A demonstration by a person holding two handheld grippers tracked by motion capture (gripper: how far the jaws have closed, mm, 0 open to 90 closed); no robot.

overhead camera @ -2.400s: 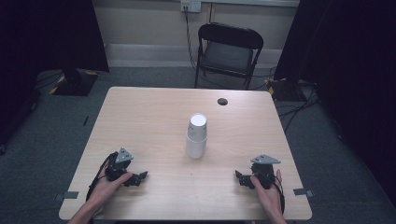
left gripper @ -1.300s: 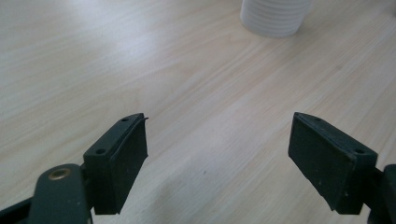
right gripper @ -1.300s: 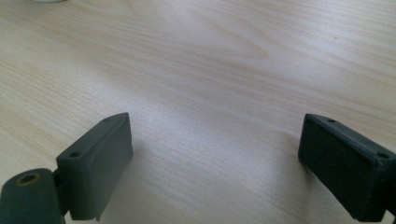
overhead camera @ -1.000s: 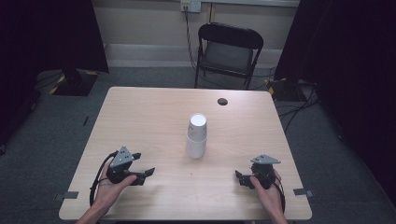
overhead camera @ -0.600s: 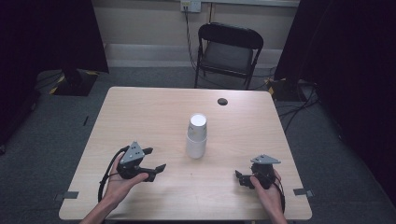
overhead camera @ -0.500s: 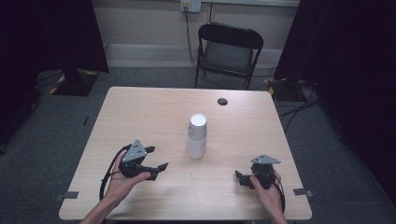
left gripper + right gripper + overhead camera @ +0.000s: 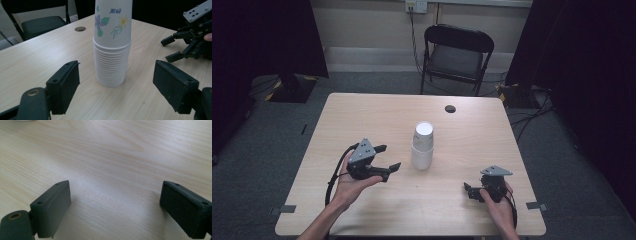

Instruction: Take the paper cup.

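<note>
A tall stack of white paper cups (image 7: 423, 145) stands upside down mid-table; the top cup (image 7: 112, 15) bears a flower print. My left gripper (image 7: 388, 157) is lifted off the table just left of the stack and points at it. Its jaws (image 7: 117, 80) are open and have just been closing a little; nothing is between them, and the stack stands a short way beyond the tips. My right gripper (image 7: 468, 191) rests low near the table's front right, open, with bare wood between its jaws (image 7: 115, 202). It also appears in the left gripper view (image 7: 175, 47).
The wooden table (image 7: 362, 115) carries a small dark round cap (image 7: 450, 108) near its far edge. A black folding chair (image 7: 457, 55) stands behind the table. Cables trail on the floor at the right.
My left gripper has risen from the table and moved right toward the cup stack. The right gripper and the stack have stayed put.
</note>
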